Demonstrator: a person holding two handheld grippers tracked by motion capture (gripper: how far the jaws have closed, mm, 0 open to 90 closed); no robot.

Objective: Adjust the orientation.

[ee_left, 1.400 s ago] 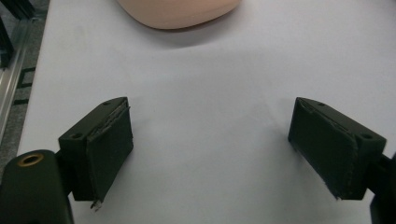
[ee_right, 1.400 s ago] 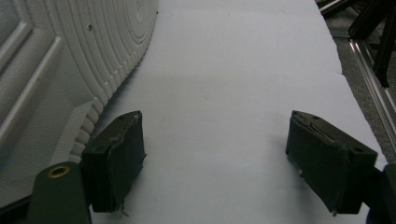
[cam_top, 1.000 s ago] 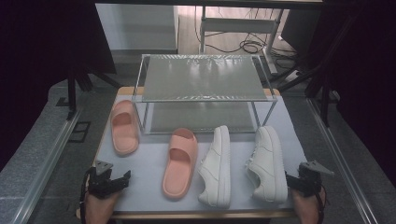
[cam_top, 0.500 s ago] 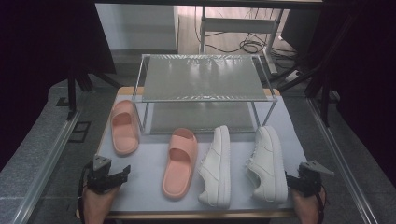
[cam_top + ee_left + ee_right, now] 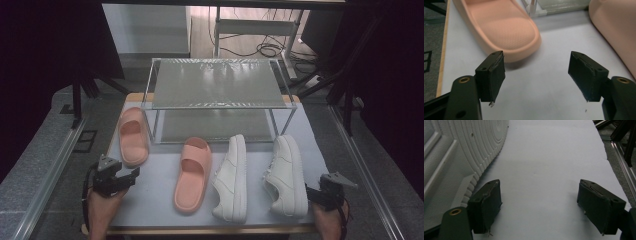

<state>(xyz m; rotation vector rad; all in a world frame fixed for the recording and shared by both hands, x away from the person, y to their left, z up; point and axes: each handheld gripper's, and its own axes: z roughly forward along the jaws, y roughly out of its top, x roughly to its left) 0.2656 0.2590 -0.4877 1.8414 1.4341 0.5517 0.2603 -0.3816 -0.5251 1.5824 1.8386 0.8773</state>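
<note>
Lifted and advanced toward the pink slipper (image 5: 506, 30), the left hand-held gripper (image 5: 537, 75) is empty, its jaws narrowed for the heel.

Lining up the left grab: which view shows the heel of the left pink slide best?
The left gripper view: the left pink slide has its rounded heel rim close, just beyond the open left gripper. The high view shows the whole slide, small. In the right gripper view I see a white sneaker's sole instead.
</note>
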